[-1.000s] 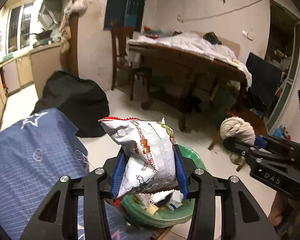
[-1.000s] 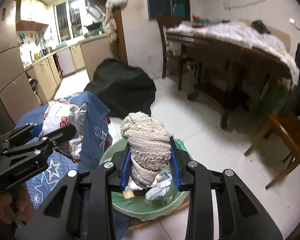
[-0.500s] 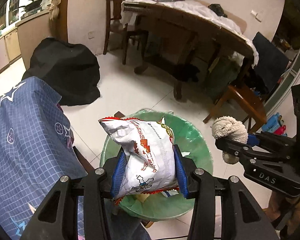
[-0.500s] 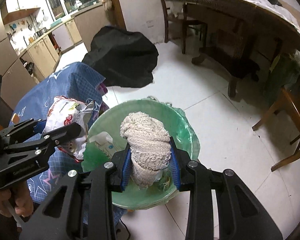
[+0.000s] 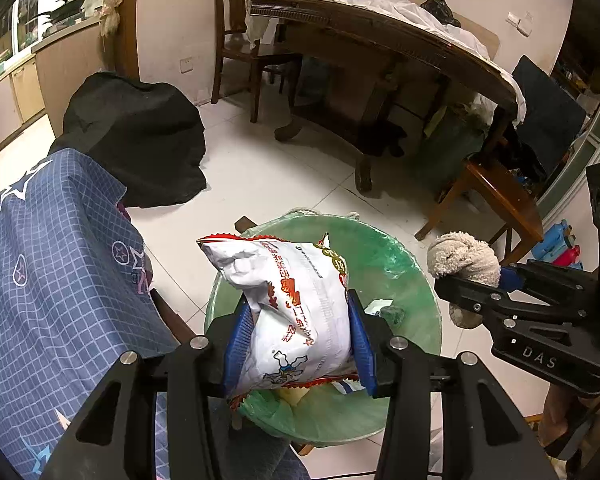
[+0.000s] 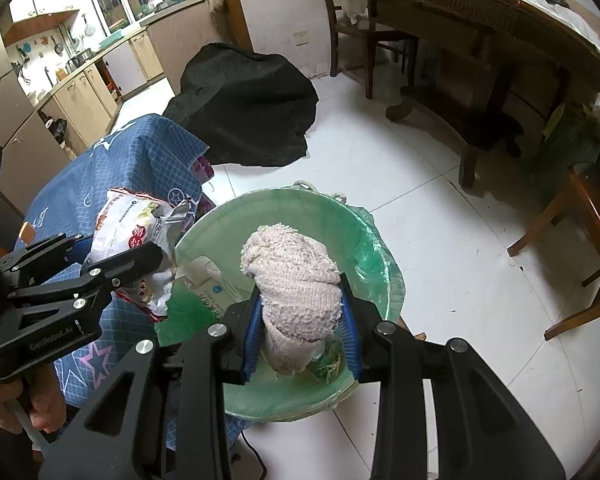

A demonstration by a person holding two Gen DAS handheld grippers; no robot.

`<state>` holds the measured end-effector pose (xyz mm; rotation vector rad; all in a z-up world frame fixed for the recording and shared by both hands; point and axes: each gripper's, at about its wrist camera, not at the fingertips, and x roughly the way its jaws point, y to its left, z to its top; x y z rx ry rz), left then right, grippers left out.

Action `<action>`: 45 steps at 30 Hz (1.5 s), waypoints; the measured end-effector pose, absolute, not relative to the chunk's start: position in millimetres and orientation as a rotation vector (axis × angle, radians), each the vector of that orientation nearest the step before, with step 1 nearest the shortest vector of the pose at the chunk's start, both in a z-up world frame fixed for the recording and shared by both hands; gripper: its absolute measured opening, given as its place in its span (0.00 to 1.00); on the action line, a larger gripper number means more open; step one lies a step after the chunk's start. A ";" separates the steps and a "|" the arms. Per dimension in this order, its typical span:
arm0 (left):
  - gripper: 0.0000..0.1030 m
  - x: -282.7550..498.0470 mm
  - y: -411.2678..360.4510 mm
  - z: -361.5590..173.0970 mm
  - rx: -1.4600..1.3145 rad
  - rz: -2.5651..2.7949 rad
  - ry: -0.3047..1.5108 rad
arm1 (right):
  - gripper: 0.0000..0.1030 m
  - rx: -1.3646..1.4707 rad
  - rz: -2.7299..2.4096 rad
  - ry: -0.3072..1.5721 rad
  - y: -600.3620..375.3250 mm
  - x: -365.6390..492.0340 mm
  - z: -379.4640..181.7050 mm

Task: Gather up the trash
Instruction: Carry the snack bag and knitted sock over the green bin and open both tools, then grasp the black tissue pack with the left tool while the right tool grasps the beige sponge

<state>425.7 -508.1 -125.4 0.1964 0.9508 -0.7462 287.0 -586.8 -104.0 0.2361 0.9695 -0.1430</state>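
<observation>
Now that both hands have dropped and tipped down vs a sec ago, each tool hangs right over the bin mouth instead of looking across the room. Left tool [image 5: 296,340] is clamped on the snack bag [image 5: 288,304], blue pads pressing both sides, bag upright w/ its red-edged top sticking up. Right tool [image 6: 300,328] is clamped on the rag [image 6: 292,276], a balled-up beige knit wad bulging above the pads. Neither grip has changed; only the aim and height did.

Below both sits the bin [image 6: 380,248], green liner, on the floor just beside the blue cloth [image 5: 52,280]. Paper and scraps already lie inside. In the left view the rag shows over the bin's right rim; in the right view the bag sits at its left rim, partly over the cloth.

So: carry looks done, drop not yet made. Bag may need a nudge inward, else it could catch the rim.
</observation>
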 end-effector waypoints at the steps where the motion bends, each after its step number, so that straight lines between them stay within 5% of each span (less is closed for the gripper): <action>1: 0.45 425.8 -507.8 -125.4 0.195 -0.745 0.950 | 0.31 0.238 -0.143 0.969 -586.7 287.3 -104.4; 3: 0.45 426.0 -507.1 -126.1 0.192 -0.742 0.949 | 0.33 0.237 -0.143 0.967 -587.1 287.7 -105.8; 7: 0.67 426.1 -506.5 -127.2 0.198 -0.726 0.935 | 0.44 0.261 -0.148 0.945 -592.0 286.3 -108.4; 9: 0.69 426.2 -506.2 -127.1 0.200 -0.718 0.931 | 0.45 0.271 -0.150 0.938 -594.2 284.7 -108.5; 33: 0.69 417.2 -492.0 -120.5 0.218 -0.697 0.908 | 0.46 0.264 -0.151 0.890 -589.6 272.7 -102.3; 45: 0.69 393.4 -389.7 -102.5 0.213 -0.625 0.826 | 0.76 0.187 -0.066 0.654 -508.0 237.9 -68.1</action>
